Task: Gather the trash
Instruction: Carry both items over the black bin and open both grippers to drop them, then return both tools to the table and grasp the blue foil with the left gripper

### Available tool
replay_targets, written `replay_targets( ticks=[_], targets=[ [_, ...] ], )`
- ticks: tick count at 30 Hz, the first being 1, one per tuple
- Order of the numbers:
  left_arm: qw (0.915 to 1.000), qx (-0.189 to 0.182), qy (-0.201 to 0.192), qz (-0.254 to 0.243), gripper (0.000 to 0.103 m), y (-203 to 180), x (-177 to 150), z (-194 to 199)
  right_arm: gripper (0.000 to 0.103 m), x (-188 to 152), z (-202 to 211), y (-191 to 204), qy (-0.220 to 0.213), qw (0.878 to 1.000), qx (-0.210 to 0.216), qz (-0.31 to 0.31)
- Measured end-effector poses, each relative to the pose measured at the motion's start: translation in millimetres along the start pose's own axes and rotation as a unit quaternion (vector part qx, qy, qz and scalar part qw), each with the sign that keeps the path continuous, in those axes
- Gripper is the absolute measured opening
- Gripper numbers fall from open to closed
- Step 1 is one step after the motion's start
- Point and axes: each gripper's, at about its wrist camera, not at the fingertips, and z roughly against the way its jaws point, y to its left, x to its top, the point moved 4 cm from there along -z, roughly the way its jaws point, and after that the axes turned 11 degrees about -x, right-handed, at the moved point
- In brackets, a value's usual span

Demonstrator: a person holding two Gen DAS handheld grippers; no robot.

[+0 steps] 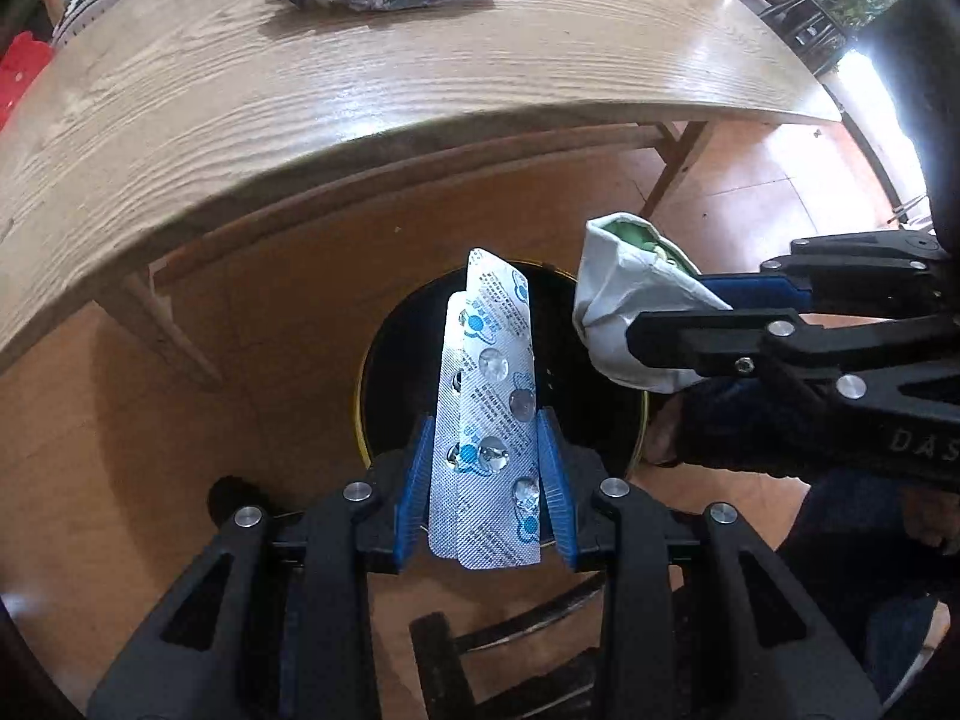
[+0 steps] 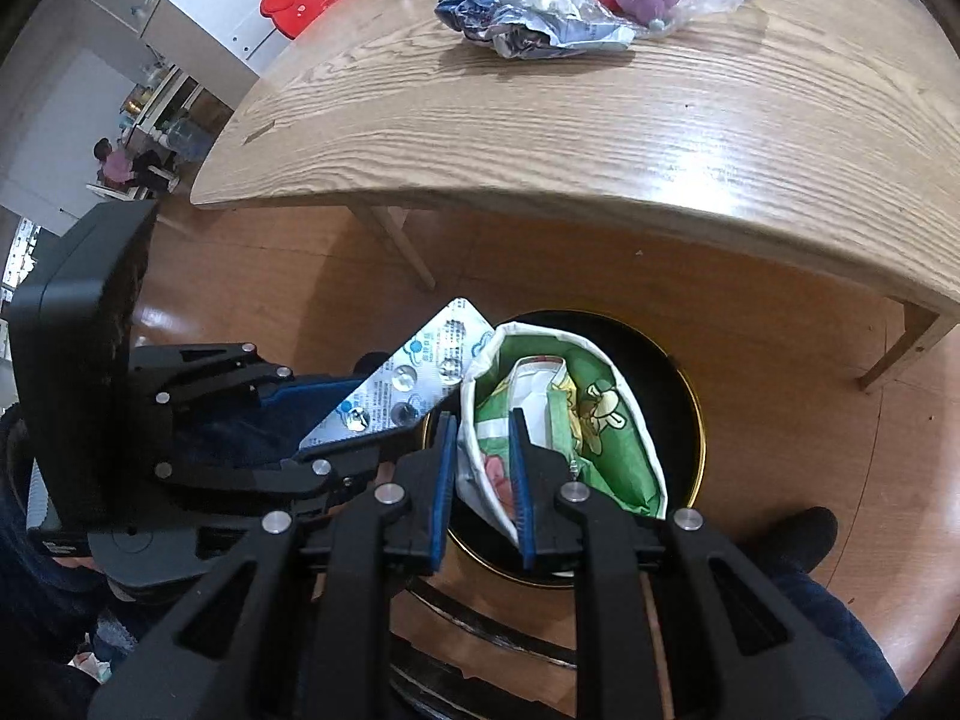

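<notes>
Black bin (image 1: 576, 372) is sitting on the floor, contents unseen. Left gripper (image 1: 486, 468) is clamping blister packs (image 1: 489, 414) pointing toward 12 o'clock above it; right gripper (image 2: 480, 480) is clamping a wrapper (image 2: 576, 420) there.

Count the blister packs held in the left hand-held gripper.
2. Both silver blister packs stand overlapped between the left hand-held gripper's blue pads, above the black bin. A third behind them could be hidden.

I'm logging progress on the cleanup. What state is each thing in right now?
Blister packs: emptied, clamped in left gripper over the bin.
Snack wrapper: crumpled, open, clamped in right gripper over the bin.
Trash bin: open-topped, on floor.
Wrapper pile: crumpled, on table.
</notes>
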Motion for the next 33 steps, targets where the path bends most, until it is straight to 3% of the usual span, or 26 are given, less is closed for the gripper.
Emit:
replay_targets(
  ticks=[1,3,4,5,6,7,8,16,22,28,33],
  targets=[
    [1.0,0.0,0.0,0.001,0.034,-0.1,1.4,-1.0,0.018,2.7,-0.3,-0.1,0.0,1.0,-0.002,-0.002],
    [1.0,0.002,0.001,0.003,0.046,-0.7,7.1,-2.7,0.018,2.2,0.1,-3.5,0.001,1.0,-0.009,-0.005],
    [1.0,0.005,-0.001,0.004,0.062,-0.2,9.5,-4.7,0.022,1.0,1.5,-5.0,0.001,1.0,-0.009,-0.006],
    [1.0,0.007,-0.004,0.004,0.074,0.2,10.4,-2.7,0.037,1.6,1.8,-5.5,0.0,1.0,-0.007,-0.008],
    [0.9999,0.009,-0.007,0.003,0.077,1.0,10.0,-1.4,0.05,1.7,3.8,-6.1,-0.002,1.0,-0.005,-0.011],
    [0.9998,0.015,-0.01,0.002,0.081,2.8,12.1,0.9,0.07,1.3,6.6,-5.3,-0.008,1.0,-0.005,-0.011],
    [0.9997,0.021,-0.011,0.001,0.082,3.3,12.9,2.1,0.073,2.8,9.1,-5.2,-0.014,1.0,-0.006,-0.01],
    [0.999,0.016,-0.036,0.021,0.087,8.1,21.9,12.1,0.082,15.3,30.6,-11.9,-0.052,0.998,-0.01,-0.021],
    [0.9951,0.007,-0.098,0.013,0.089,-1.8,40.8,44.3,0.087,37.9,67.2,-21.1,-0.126,0.991,-0.02,-0.034],
    [0.9845,0.035,-0.163,0.055,0.091,22.9,76.4,74.9,0.089,76.7,103.2,-57.8,-0.194,0.976,-0.053,-0.082],
    [0.9703,0.036,-0.21,0.115,0.091,50.7,124.7,84.9,0.089,122.6,113.7,-96.0,-0.223,0.963,-0.075,-0.131]
  ],
)
